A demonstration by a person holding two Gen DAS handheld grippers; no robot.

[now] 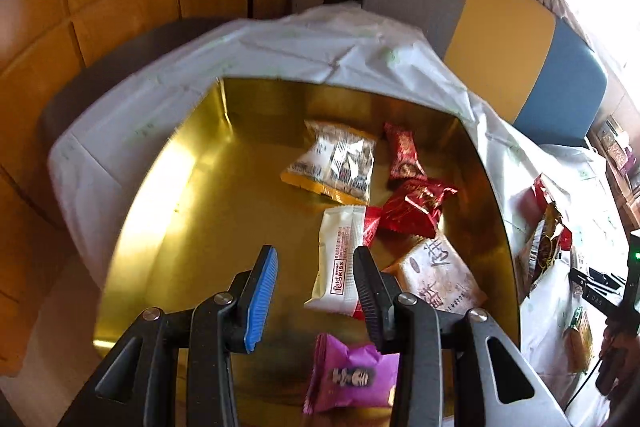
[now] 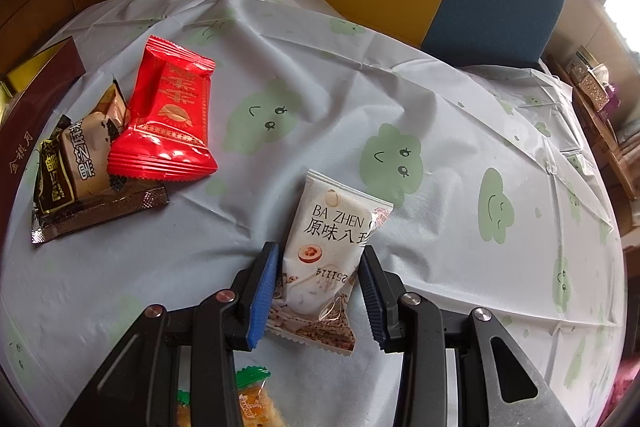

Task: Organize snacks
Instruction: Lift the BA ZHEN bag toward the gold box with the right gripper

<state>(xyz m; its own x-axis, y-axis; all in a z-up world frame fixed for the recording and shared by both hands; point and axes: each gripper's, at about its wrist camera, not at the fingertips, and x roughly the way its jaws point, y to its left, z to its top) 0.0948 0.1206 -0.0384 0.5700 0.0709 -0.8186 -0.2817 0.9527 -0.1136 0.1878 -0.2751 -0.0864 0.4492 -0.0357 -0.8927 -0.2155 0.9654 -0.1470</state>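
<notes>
1. The right tongs [image 2: 316, 291] stand open astride the white Ba Zhen packet [image 2: 328, 259], which lies flat on the tabletop [image 2: 440, 155]; neither pad visibly presses it
2. The packet's long axis runs forward along the fingers, tilted slightly right, so closing should catch its narrow width
3. The left tongs [image 1: 314, 293] hang open and empty over the gold tin [image 1: 192, 195], where six snacks already lie; that hand is nearer the tin
</notes>
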